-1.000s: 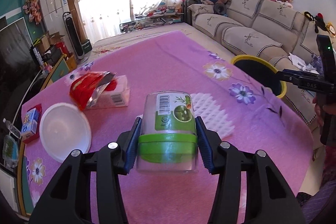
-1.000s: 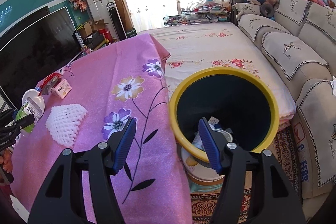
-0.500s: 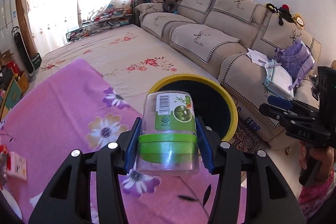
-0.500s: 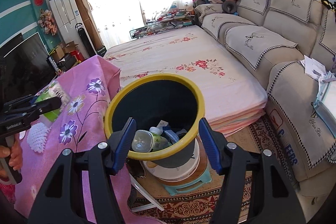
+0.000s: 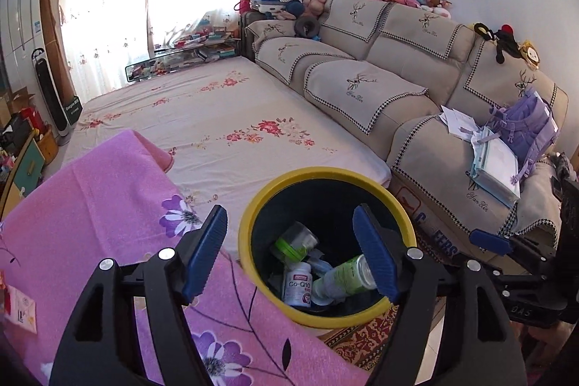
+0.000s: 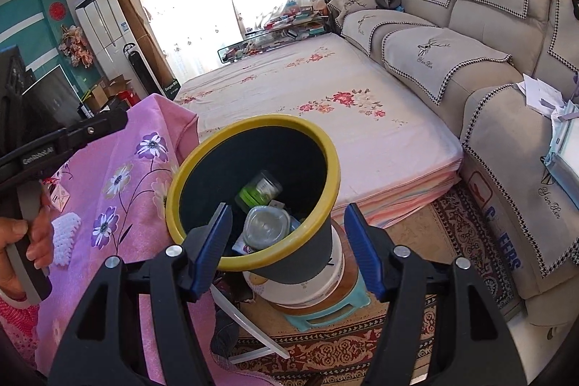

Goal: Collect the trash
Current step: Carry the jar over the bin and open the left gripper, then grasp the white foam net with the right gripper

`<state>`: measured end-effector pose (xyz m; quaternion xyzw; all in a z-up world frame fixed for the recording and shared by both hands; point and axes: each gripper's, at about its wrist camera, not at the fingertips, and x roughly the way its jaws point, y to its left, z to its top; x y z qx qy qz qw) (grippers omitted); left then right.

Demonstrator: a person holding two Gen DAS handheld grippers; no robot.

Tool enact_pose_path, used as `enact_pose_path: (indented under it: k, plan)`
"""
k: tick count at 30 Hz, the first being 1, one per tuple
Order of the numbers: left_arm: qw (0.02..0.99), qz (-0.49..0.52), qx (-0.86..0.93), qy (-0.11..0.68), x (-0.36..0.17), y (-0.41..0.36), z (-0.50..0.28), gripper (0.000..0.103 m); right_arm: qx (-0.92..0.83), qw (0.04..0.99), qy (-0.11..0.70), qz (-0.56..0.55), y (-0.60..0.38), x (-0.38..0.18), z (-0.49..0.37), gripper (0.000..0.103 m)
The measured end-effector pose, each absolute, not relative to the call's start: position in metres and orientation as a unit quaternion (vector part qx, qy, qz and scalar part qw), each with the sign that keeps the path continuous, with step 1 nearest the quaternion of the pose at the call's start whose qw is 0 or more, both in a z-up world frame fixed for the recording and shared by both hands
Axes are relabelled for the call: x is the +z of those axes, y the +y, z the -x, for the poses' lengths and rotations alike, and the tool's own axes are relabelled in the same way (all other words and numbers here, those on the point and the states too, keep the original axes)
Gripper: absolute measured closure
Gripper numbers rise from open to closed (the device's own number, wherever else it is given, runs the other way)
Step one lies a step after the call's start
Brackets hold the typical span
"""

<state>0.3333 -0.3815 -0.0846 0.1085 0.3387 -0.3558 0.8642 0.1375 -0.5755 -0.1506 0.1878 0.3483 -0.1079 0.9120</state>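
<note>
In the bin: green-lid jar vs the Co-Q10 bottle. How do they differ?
The green-lid jar is clear plastic with a green lid; the Co-Q10 bottle is opaque white with a printed label. The jar lies tipped against the bin's dark inner wall, higher in the pile; the bottle stands roughly upright, lower and nearer the near rim. The jar looks wider, the bottle slimmer. Both sit inside the yellow-rimmed bin among other containers, untouched by either gripper.

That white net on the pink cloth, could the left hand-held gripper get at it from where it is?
Probably yes, after swinging back. The left hand-held gripper is open and empty over the yellow bin, and the white net lies bare on the pink cloth with nothing over it.
</note>
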Motion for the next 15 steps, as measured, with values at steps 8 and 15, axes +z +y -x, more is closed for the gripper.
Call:
enact_pose_path:
  k: [8,15]
  plan:
    - [0.891,-0.048,-0.318,0.319,-0.064,-0.275,-0.276,0.025,-0.07,0.914,0.361,-0.169,-0.541,-0.149,-0.155,0.04]
    - [0.932,-0.021,-0.219,0.288,-0.048,-0.163,-0.222,0.019,-0.021,0.915,0.377,-0.141,-0.494,-0.149,-0.172,0.038]
